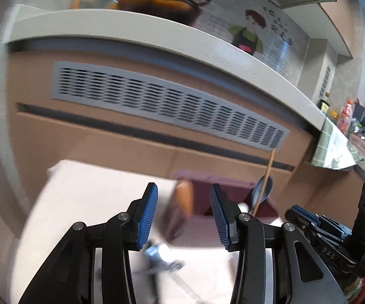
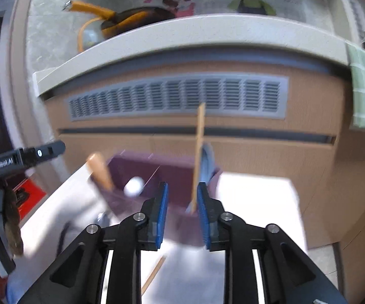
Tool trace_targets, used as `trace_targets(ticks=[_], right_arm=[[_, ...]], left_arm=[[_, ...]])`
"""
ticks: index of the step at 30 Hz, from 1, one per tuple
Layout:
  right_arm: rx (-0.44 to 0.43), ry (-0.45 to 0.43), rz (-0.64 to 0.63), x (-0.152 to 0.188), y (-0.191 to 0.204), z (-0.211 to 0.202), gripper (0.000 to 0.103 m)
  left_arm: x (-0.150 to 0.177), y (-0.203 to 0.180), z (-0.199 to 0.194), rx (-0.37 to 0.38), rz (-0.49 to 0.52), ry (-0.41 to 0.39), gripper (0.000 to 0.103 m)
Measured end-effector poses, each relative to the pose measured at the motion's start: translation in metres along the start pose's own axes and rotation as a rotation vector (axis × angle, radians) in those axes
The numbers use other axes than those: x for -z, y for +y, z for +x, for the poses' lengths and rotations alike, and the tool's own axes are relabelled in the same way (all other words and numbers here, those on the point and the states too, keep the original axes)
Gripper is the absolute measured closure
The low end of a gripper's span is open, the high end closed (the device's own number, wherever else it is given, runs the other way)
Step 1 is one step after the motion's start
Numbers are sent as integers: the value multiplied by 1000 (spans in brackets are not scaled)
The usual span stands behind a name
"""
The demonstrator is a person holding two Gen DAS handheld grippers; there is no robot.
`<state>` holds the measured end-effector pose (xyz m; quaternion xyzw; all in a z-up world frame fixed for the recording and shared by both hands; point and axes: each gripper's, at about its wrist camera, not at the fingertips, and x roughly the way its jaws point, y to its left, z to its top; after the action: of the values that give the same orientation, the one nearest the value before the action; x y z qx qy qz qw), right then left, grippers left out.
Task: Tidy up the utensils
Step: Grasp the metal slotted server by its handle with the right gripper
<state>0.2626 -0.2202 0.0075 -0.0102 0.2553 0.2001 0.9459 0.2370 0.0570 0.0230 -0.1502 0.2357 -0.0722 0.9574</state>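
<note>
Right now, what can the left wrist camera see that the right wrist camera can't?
Only the left wrist camera shows a blurry metal utensil lying on the white table, and bottles and packets far along the counter.

Only the right wrist camera shows a wooden stick lying on the table and a green checked cloth hanging from the counter edge.

Both show the purple box holding a wooden handle, a blue spoon and a tall chopstick, plus the grey vent and both grippers, left gripper and right gripper, open.
</note>
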Motion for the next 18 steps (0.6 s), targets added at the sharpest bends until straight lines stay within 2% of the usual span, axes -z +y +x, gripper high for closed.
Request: trace_targets(ticks=[2,5,8,10,13,18], right_arm=[[-69,80,-15,13,12,9,79],[-185,231,-87,38,45,34,79],[-259,345,-185,60,82,54,79],[-269,374,-234,71,99,63,79],[-262,404,-234,76,107,76,79],[-233,376,-184,62,103,96,79]], left_arm=[[17,15,-18,-64,-4,21,59],[38,37,-32,-140,-9,95,59],[56,56,-45,-169,-25,143,59],[65,69,-52,-163,-56,164,59],[76,87,-53,-163,-91,189,59],[85,101,-51,-148,-136,217,59]])
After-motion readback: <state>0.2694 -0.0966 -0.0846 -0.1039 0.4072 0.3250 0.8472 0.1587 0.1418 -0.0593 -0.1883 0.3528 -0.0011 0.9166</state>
